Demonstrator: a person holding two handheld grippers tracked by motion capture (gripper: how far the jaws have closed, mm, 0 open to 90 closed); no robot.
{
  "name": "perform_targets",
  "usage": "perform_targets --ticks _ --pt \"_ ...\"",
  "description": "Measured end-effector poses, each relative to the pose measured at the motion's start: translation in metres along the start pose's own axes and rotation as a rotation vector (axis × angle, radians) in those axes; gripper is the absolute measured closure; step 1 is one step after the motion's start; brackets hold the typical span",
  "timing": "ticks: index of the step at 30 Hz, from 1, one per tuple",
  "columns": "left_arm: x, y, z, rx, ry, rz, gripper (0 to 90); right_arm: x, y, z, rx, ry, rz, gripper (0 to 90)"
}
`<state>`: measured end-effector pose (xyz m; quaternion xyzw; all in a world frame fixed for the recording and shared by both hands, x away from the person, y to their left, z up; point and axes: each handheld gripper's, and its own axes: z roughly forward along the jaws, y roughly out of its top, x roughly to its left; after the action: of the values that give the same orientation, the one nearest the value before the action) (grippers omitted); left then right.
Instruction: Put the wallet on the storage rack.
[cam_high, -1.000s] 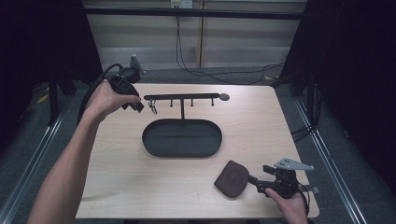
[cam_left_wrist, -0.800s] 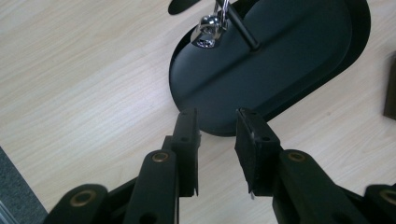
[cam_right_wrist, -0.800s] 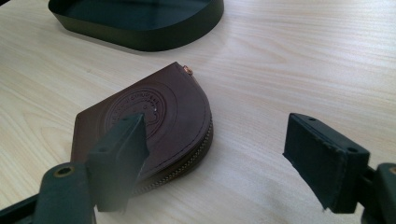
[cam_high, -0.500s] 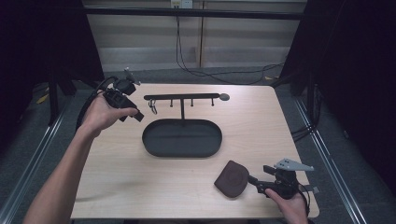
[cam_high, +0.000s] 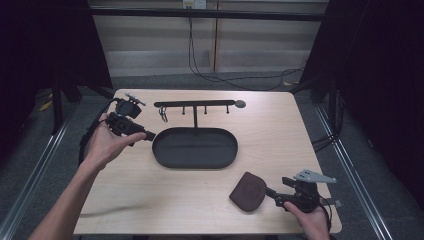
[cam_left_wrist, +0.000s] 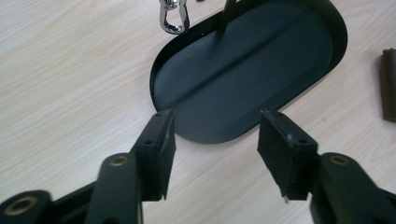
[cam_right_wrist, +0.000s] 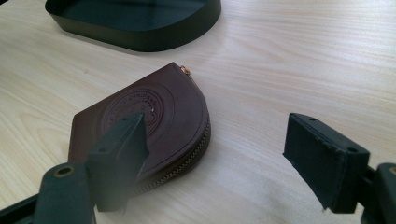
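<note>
Pale wood of the table (cam_high: 310, 145) is set against a dark curtained surround. Near its front edge lies a brown leather pouch (cam_high: 248, 191), just at 9 o'clock of the right gripper (cam_high: 274, 194), whose jaws are spread wide with nothing held; in the right gripper view the pouch (cam_right_wrist: 154, 126) sits beside and partly behind the left jaw, not between the two. Its zipped curved edge is turned toward the gap. Nothing is seen to block that approach. The oval black tray (cam_high: 195, 147) lies at 11 o'clock of the pouch, well apart. The left gripper (cam_high: 149, 135), jaws likewise apart and empty, is held at the tray's 9 o'clock end, below the hook stand (cam_high: 194, 104).
</note>
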<state>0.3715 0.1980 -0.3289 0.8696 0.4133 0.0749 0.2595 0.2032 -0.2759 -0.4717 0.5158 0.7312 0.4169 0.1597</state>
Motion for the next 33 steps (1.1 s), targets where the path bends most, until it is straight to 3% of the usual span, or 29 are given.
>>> perform_targets --ticks 3,5,10,11,13,16,17,19,21,23,28,30,31,33 --pt "0.002 -0.011 0.003 -0.031 0.029 0.009 39.5 -0.001 0.0 0.001 0.003 -0.002 0.004 21.0" --pt "0.006 -0.02 0.003 -0.062 -0.004 -0.017 36.1 -0.001 0.0 0.001 0.002 -0.004 0.005 21.0" --pt "0.008 -0.045 0.007 -0.106 -0.043 -0.035 30.1 -0.001 0.0 0.001 0.002 -0.001 0.013 21.0" --pt "0.007 -0.055 0.009 -0.117 -0.047 -0.044 29.8 -0.001 0.0 0.001 0.003 0.0 0.012 21.0" --pt "0.007 -0.058 0.009 -0.116 -0.051 -0.037 29.4 -0.001 0.001 0.001 0.005 0.001 0.011 21.0" --pt "0.005 -0.07 0.008 -0.153 -0.056 -0.049 26.7 -0.001 0.001 0.001 0.008 0.003 0.013 22.3" --pt "0.005 -0.078 0.008 -0.157 -0.091 -0.066 24.3 -0.001 0.001 0.0 0.008 0.008 0.016 22.9" --pt "0.005 -0.082 0.008 -0.163 -0.091 -0.065 24.1 -0.001 0.001 0.0 0.008 0.013 0.025 23.6" --pt "0.0 -0.098 0.008 -0.21 -0.05 -0.078 24.0 -0.002 0.001 0.0 0.004 0.011 0.034 23.5" --pt "-0.002 -0.104 0.009 -0.216 -0.05 -0.08 23.6 -0.003 0.001 -0.001 0.001 0.001 0.044 23.5" --pt "-0.006 -0.127 0.012 -0.257 -0.111 -0.074 17.5 -0.006 0.001 -0.004 -0.023 -0.022 0.072 23.5" --pt "-0.009 -0.134 0.012 -0.302 -0.1 -0.073 18.5 -0.006 0.001 -0.004 -0.021 -0.012 0.079 23.6" --pt "-0.01 -0.141 0.014 -0.311 -0.134 -0.084 16.4 -0.005 0.002 -0.005 -0.021 -0.005 0.082 23.6" --pt "-0.013 -0.146 0.016 -0.312 -0.125 -0.067 16.4 -0.005 0.003 -0.005 -0.02 0.001 0.085 23.7"
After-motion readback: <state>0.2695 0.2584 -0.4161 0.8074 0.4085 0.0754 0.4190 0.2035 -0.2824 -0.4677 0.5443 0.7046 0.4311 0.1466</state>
